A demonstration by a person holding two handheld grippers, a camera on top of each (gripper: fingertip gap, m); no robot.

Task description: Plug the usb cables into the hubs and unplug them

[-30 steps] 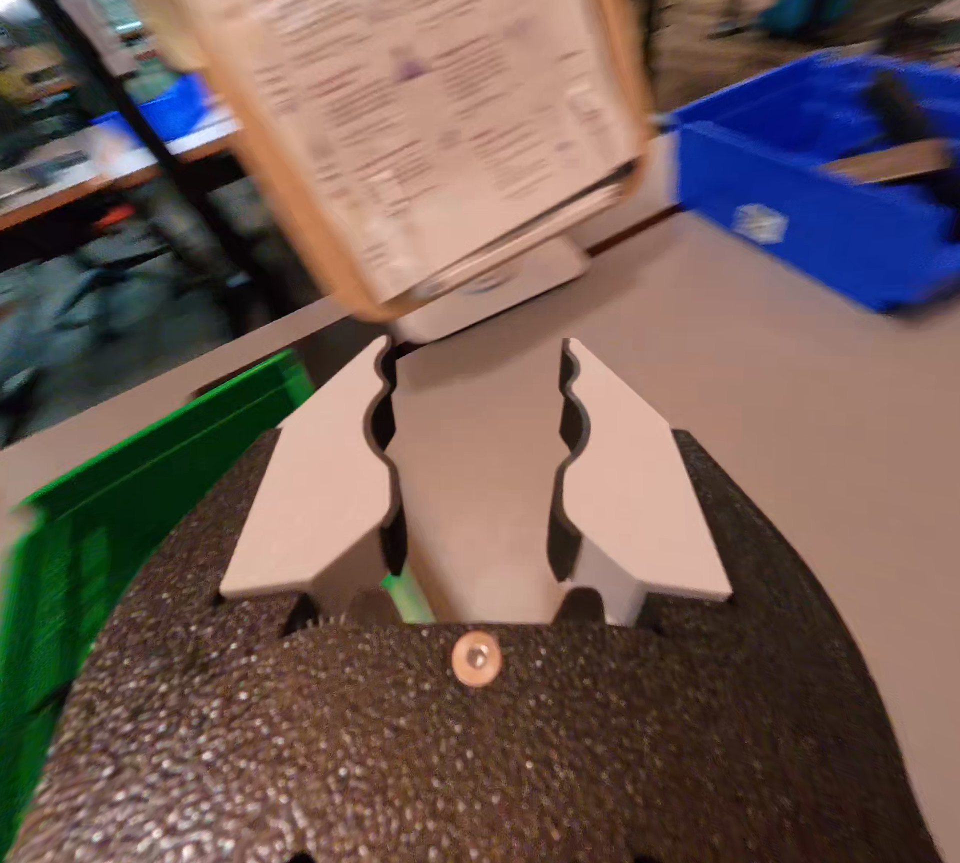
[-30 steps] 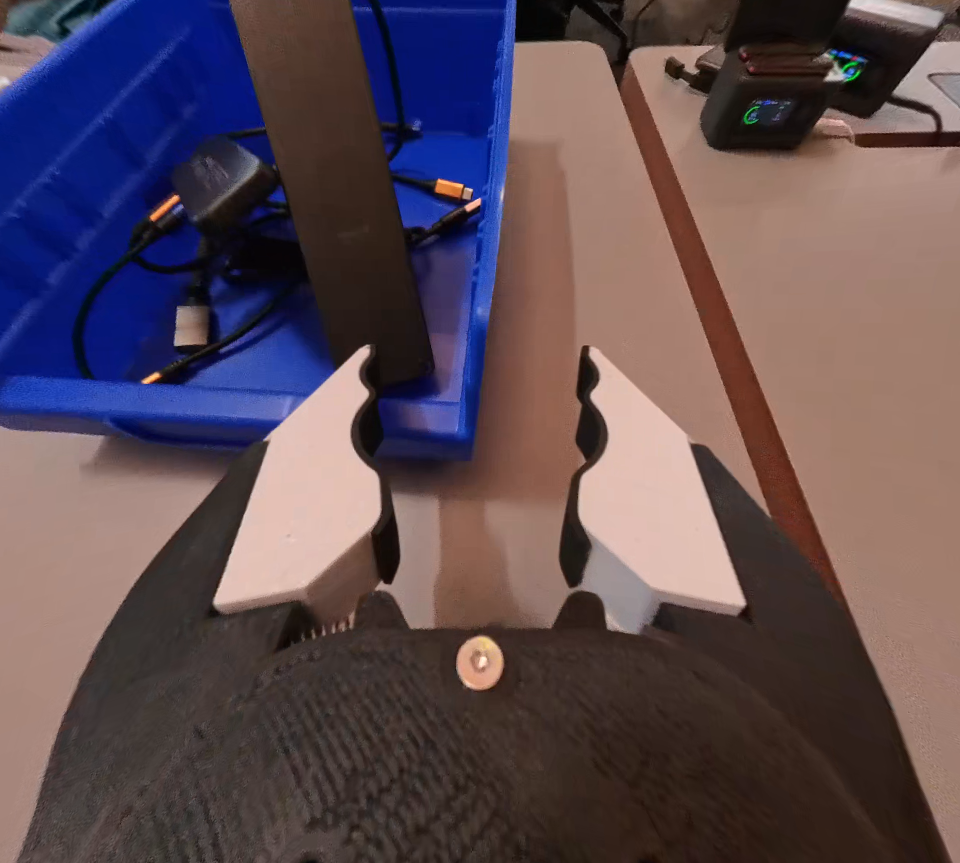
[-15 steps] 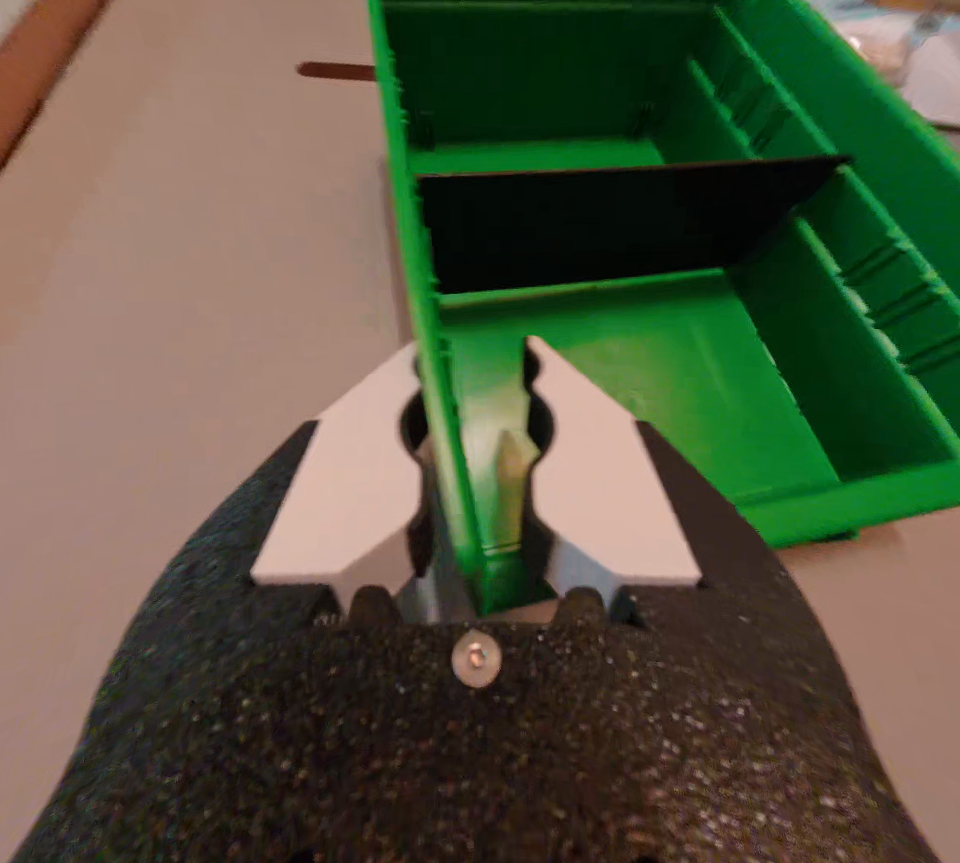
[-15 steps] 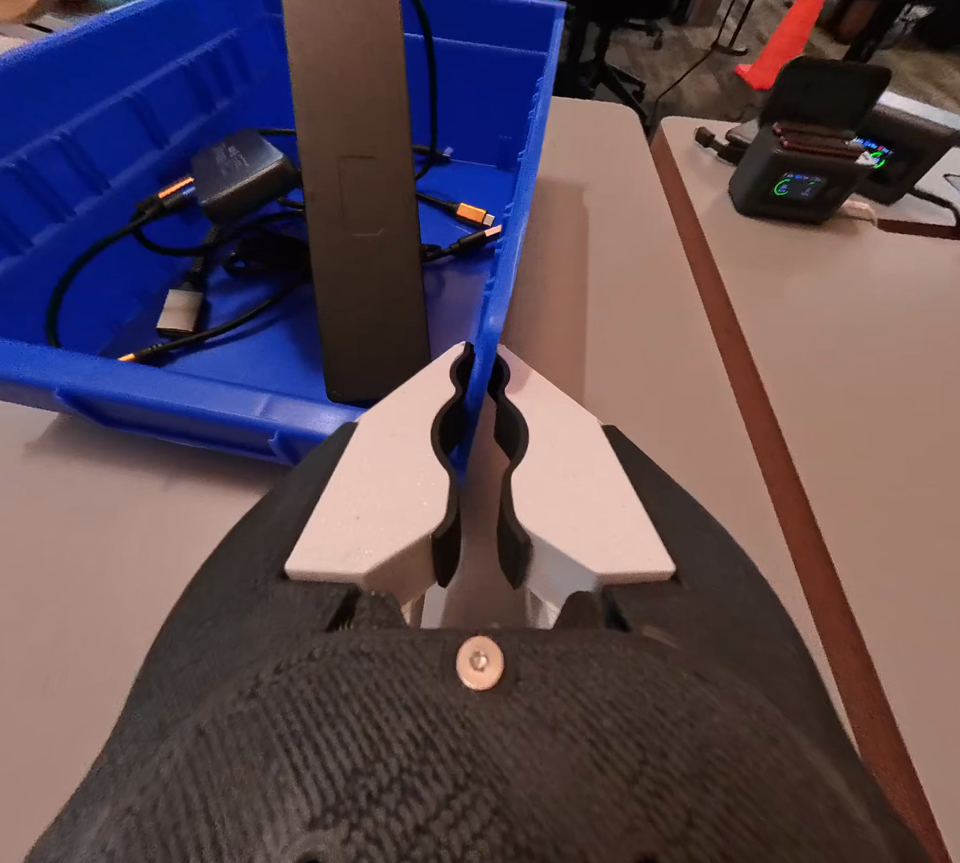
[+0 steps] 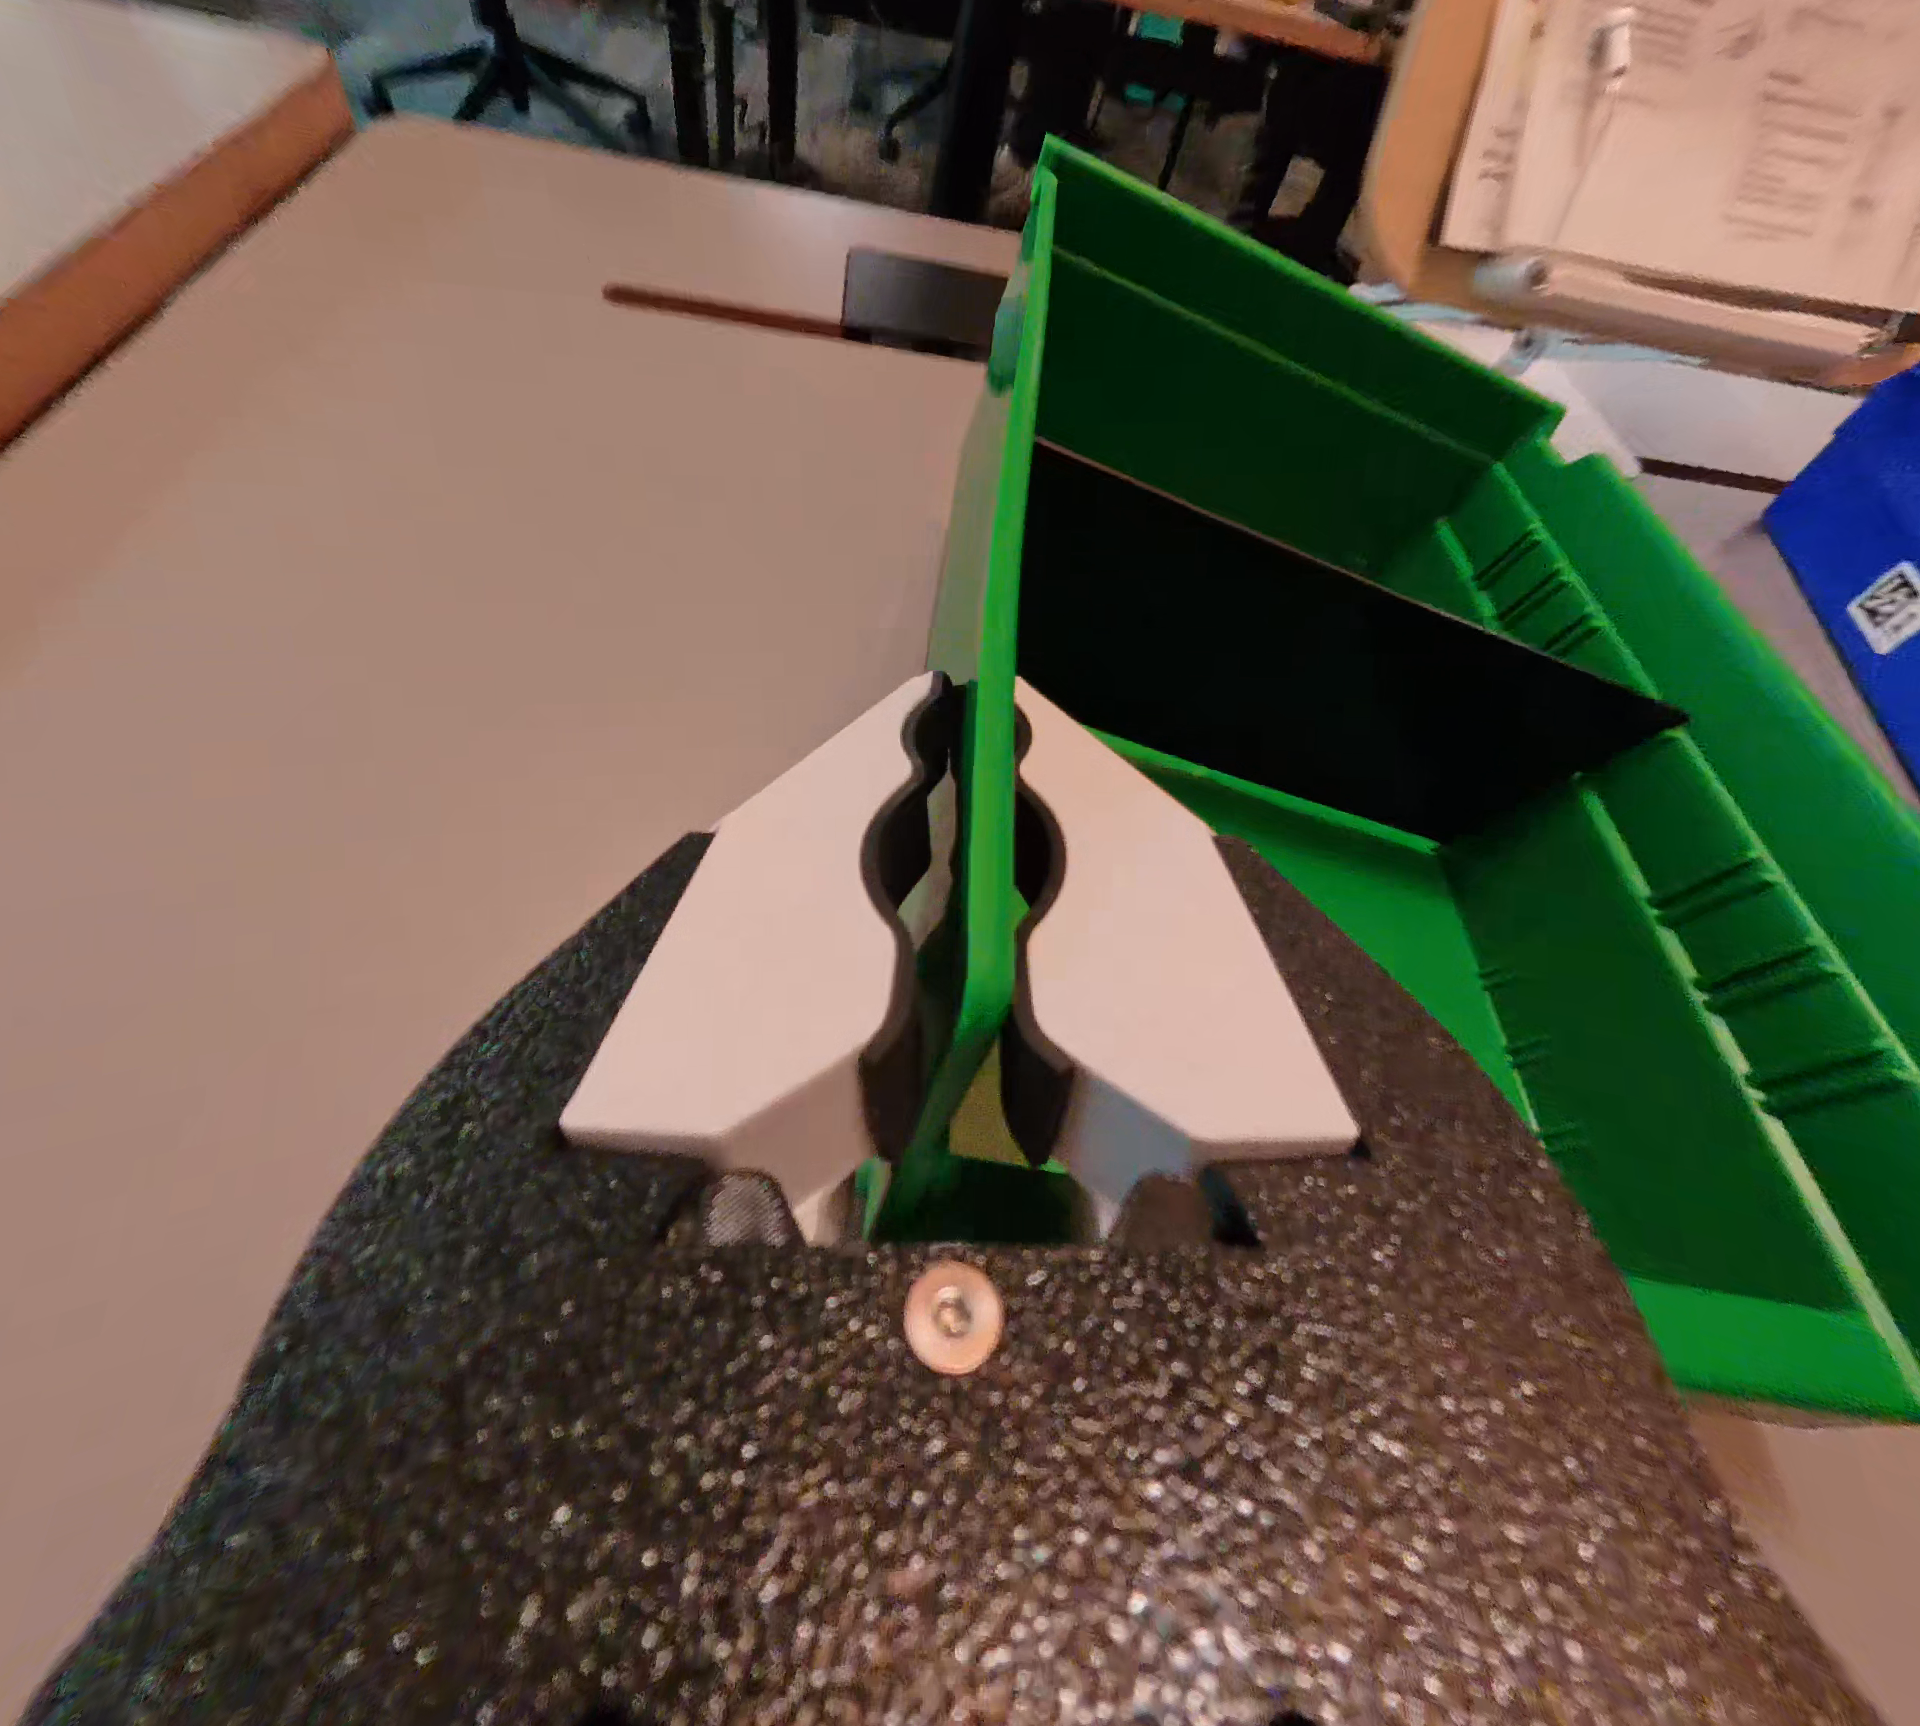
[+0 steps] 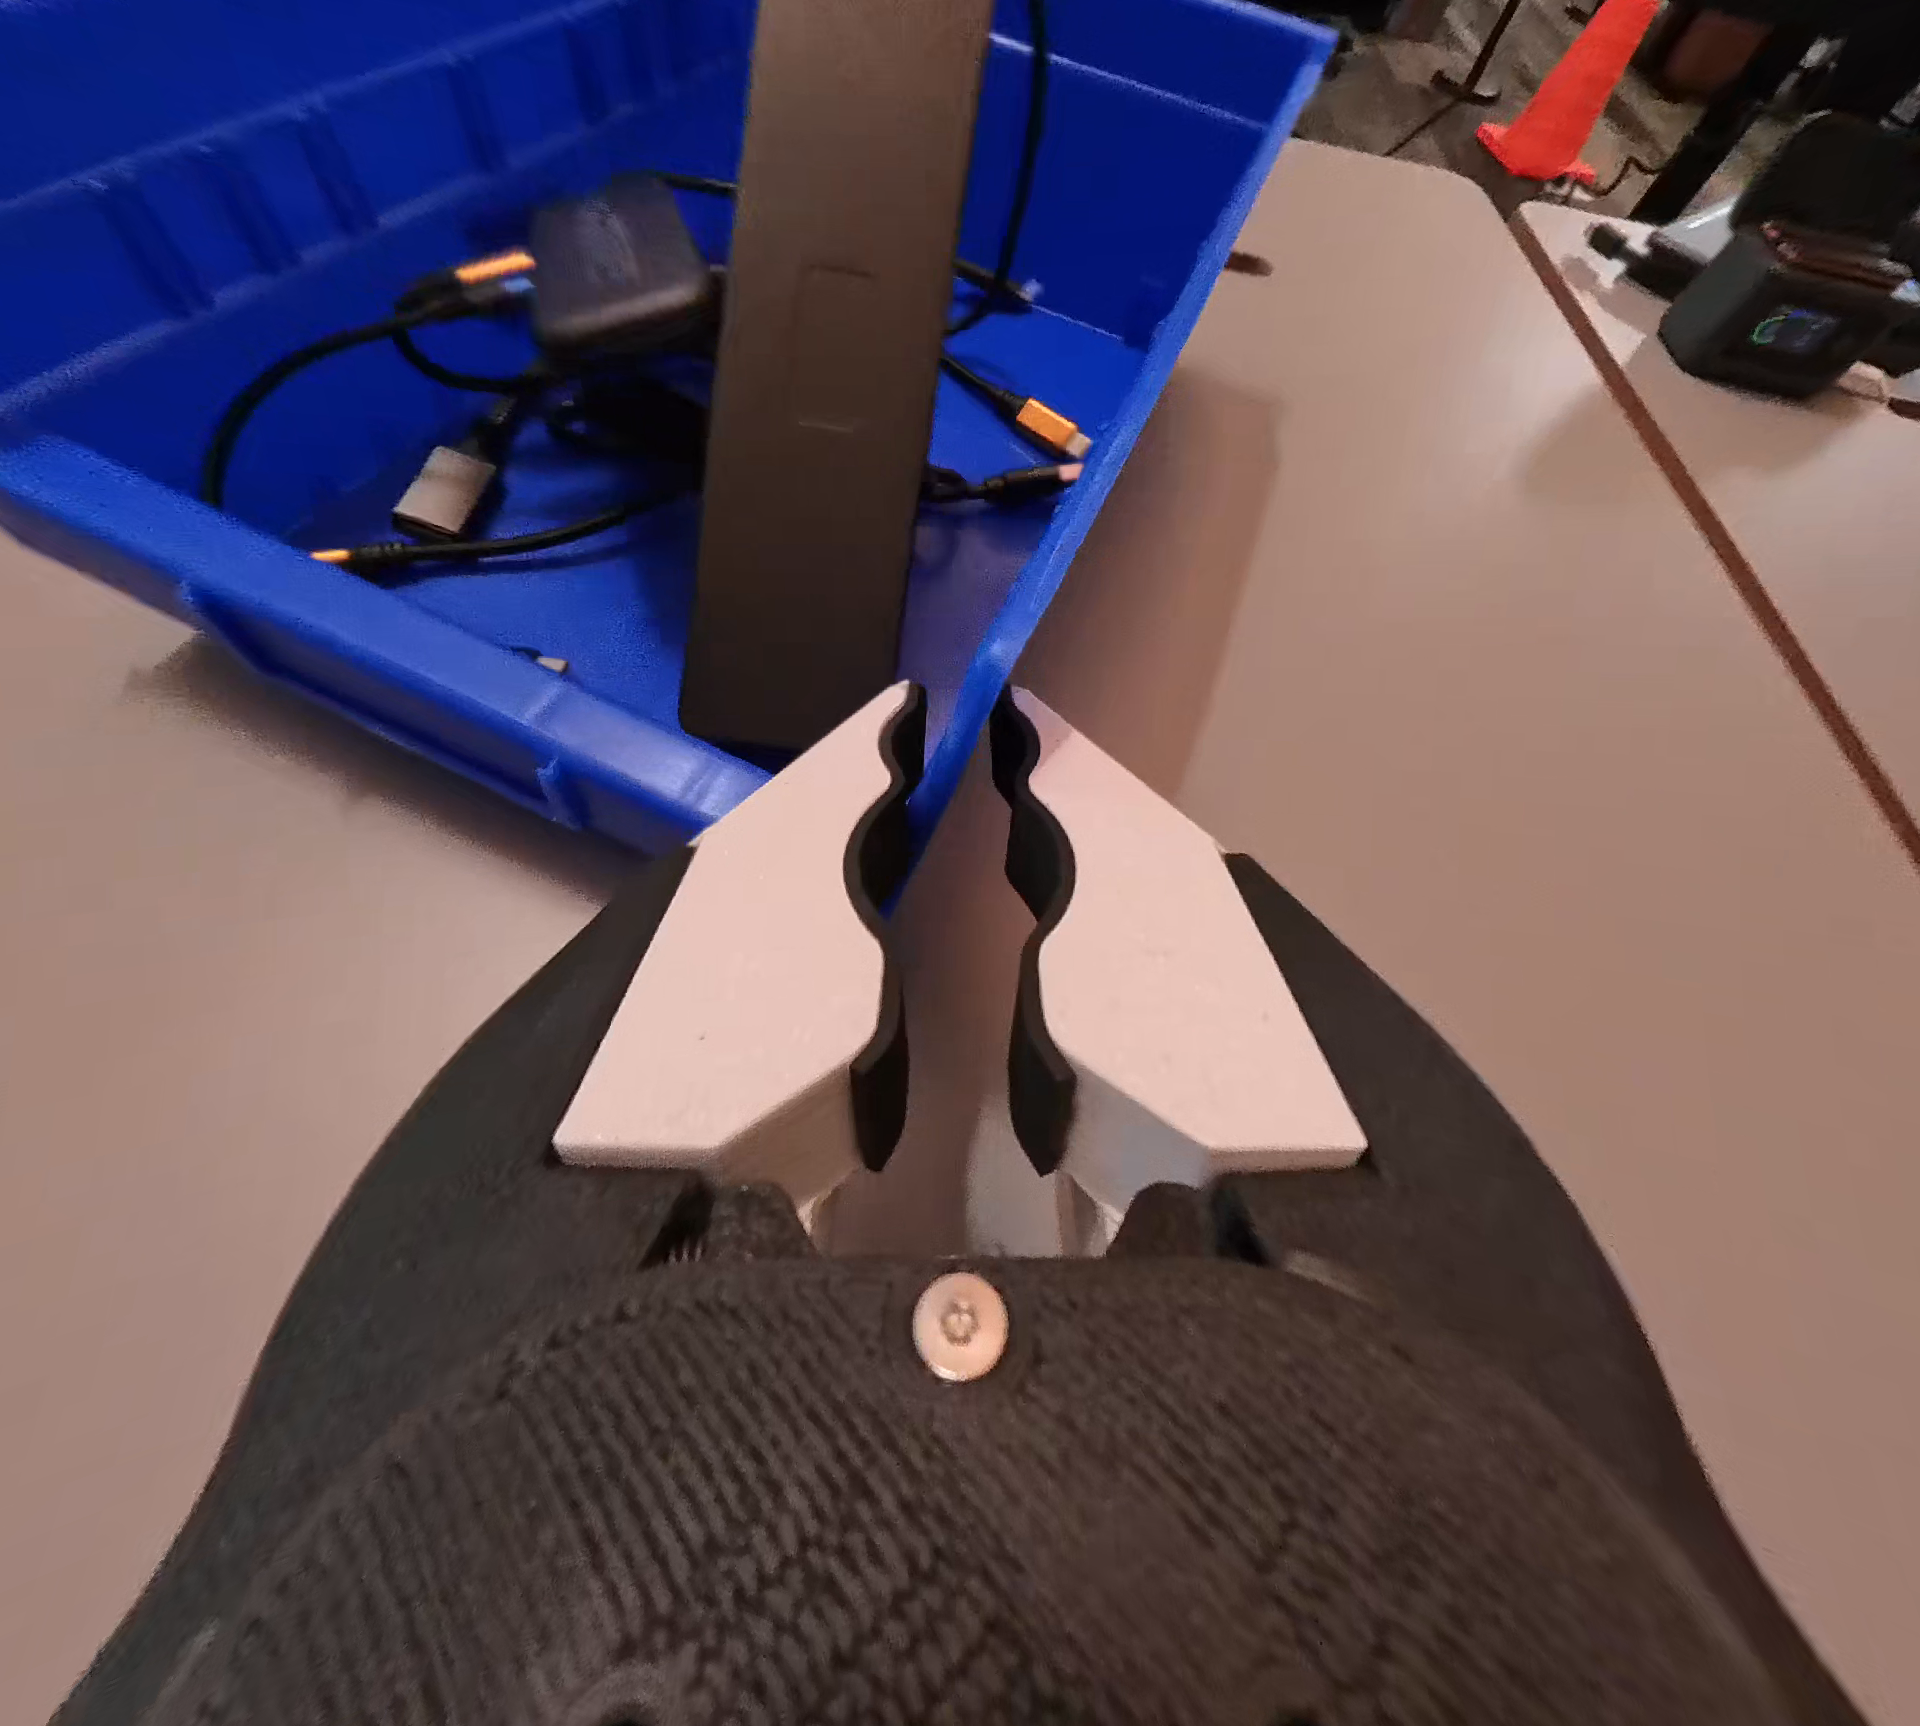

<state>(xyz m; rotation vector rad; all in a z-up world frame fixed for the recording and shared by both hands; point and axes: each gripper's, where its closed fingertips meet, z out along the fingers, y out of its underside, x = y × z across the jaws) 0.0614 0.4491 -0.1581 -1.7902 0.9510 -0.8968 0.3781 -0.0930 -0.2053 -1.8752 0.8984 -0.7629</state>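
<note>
My left gripper (image 5: 982,689) is shut on the near left wall of an empty green bin (image 5: 1247,388), which hangs tilted off the table; a black divider (image 5: 1299,668) crosses it. My right gripper (image 6: 956,700) is shut on the near right corner wall of a blue bin (image 6: 312,118). That bin holds a dark hub (image 6: 613,274), black USB cables with orange plugs (image 6: 1049,424), a grey plug (image 6: 442,492) and a tall black divider (image 6: 842,305) standing upright.
The grey table (image 5: 468,585) spreads to the left of the green bin. The blue bin's corner (image 5: 1849,554) shows right of it, with a paper board (image 5: 1683,35) behind. A small device with a lit screen (image 6: 1787,315) sits on the neighbouring table; an orange cone (image 6: 1569,97) stands beyond.
Both grippers were open a second ago and have closed on the bin walls. The green bin is now tipped up in my left gripper; the blue bin has swung round in my right.
</note>
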